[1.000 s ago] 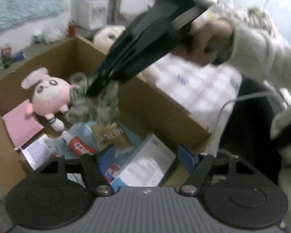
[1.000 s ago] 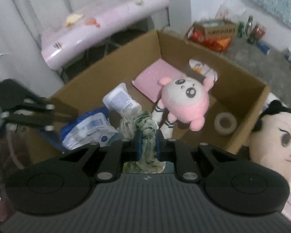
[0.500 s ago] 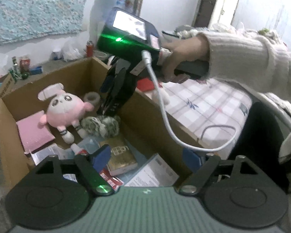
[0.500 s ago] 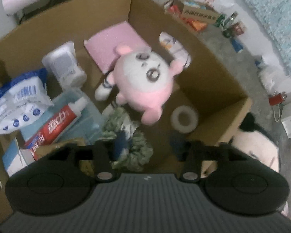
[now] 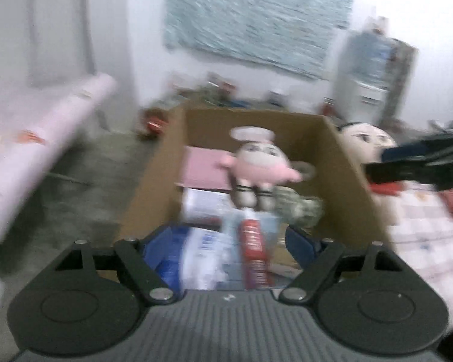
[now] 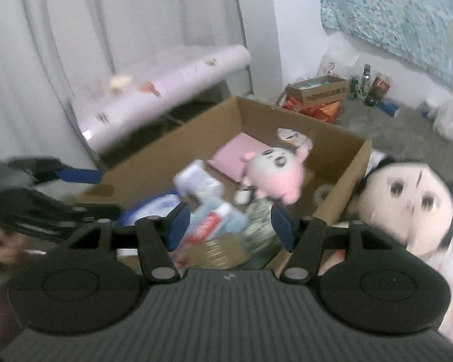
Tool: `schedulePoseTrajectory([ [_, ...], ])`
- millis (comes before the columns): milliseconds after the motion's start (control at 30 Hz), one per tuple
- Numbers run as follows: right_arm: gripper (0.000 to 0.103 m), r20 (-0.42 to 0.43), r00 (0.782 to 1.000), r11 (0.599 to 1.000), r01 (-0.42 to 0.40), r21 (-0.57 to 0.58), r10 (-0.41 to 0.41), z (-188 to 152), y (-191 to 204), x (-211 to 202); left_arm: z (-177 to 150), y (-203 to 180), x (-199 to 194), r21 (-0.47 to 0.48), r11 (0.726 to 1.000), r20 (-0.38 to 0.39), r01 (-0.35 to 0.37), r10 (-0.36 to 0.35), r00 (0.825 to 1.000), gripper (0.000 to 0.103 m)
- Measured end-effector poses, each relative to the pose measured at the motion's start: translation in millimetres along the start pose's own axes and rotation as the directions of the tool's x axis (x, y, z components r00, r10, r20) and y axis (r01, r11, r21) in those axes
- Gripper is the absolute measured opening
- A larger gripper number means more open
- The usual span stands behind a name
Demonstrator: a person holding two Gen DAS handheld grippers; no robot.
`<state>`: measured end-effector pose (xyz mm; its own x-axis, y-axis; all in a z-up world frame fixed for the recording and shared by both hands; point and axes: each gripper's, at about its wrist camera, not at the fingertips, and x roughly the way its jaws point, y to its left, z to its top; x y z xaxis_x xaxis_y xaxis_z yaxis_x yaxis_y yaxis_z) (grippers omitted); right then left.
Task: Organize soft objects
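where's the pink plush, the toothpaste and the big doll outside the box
pink plush (image 6: 274, 175), right wrist view, on its pink belly
toothpaste (image 5: 253, 241), left wrist view, on the red tube body
big doll (image 6: 407, 202), right wrist view, on its pale face

Pink plush toy (image 6: 271, 175) in brown cardboard box (image 6: 341, 187), red toothpaste tube (image 5: 253, 247)

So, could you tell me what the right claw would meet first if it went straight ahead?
Probably the red toothpaste tube lying in the cardboard box, straight ahead between the open right claw fingers; blur leaves depth uncertain.
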<state>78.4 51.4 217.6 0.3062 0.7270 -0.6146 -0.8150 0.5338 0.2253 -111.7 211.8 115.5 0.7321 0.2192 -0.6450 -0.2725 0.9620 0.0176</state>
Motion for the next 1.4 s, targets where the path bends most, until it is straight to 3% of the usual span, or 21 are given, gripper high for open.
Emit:
schedulePoseTrajectory([
  [67, 0.059, 0.074, 0.997, 1.0, -0.012, 0.008, 0.011, -14, 7, -21, -7, -4, -7, -0.065, 0.997, 0.031, -0.039, 0.041, 0.999, 0.092],
  [167, 0.059, 0.126, 0.992, 1.0, 0.014, -0.012, -0.013, -31, 21, -41, -14, -10, -16, -0.143, 0.989, 0.069, -0.033, 0.043, 0.997, 0.096],
  [333, 0.059, 0.14, 0.99, 0.999, 0.016, -0.036, -0.011, -50, 31, -49, -18, -25, -24, -0.166, 0.98, 0.108, -0.114, 0.133, 0.985, 0.099],
  [600, 0.06, 0.148, 0.989, 1.0, -0.019, 0.02, 0.015, -74, 24, -41, -25, -41, -39, -0.144, 0.974, 0.093, -0.176, 0.19, 0.977, 0.1],
  [733, 0.064, 0.118, 0.993, 0.998, -0.025, 0.056, 0.018, -81, 20, -29, -29, -45, -40, -0.119, 0.976, 0.092, -0.183, 0.194, 0.977, 0.1],
  [900, 0.076, 0.001, 1.0, 0.996, 0.012, 0.09, -0.012, -82, 12, 11, -36, -46, -26, -0.096, 0.984, 0.062, -0.151, 0.157, 0.986, 0.1],
  [967, 0.071, -0.019, 0.999, 0.994, 0.035, 0.102, -0.033, -85, 7, 28, -40, -45, -23, -0.082, 0.986, 0.063, -0.144, 0.149, 0.987, 0.1],
  [1000, 0.054, -0.02, 0.997, 0.992, 0.073, 0.103, -0.071, -87, 5, 33, -41, -43, -23, -0.078, 0.987, 0.067, -0.142, 0.148, 0.987, 0.1],
  [1033, 0.045, -0.028, 0.991, 0.988, 0.131, 0.086, -0.129, -90, 4, 38, -43, -41, -23, -0.078, 0.987, 0.07, -0.143, 0.149, 0.986, 0.1],
  [1133, 0.043, -0.03, 0.995, 0.985, 0.102, 0.141, -0.098, -95, -6, 37, -48, -34, -23, -0.097, 0.986, 0.067, -0.138, 0.145, 0.987, 0.1],
  [1267, 0.042, -0.05, 0.991, 0.986, 0.132, 0.097, -0.127, -93, 3, 39, -53, -28, -25, -0.089, 0.989, 0.062, -0.119, 0.125, 0.99, 0.1],
  [1400, 0.042, -0.071, 0.992, 0.988, 0.108, 0.109, -0.1, -95, 5, 33, -61, -26, -29, -0.065, 0.99, 0.055, -0.124, 0.128, 0.99, 0.1],
])
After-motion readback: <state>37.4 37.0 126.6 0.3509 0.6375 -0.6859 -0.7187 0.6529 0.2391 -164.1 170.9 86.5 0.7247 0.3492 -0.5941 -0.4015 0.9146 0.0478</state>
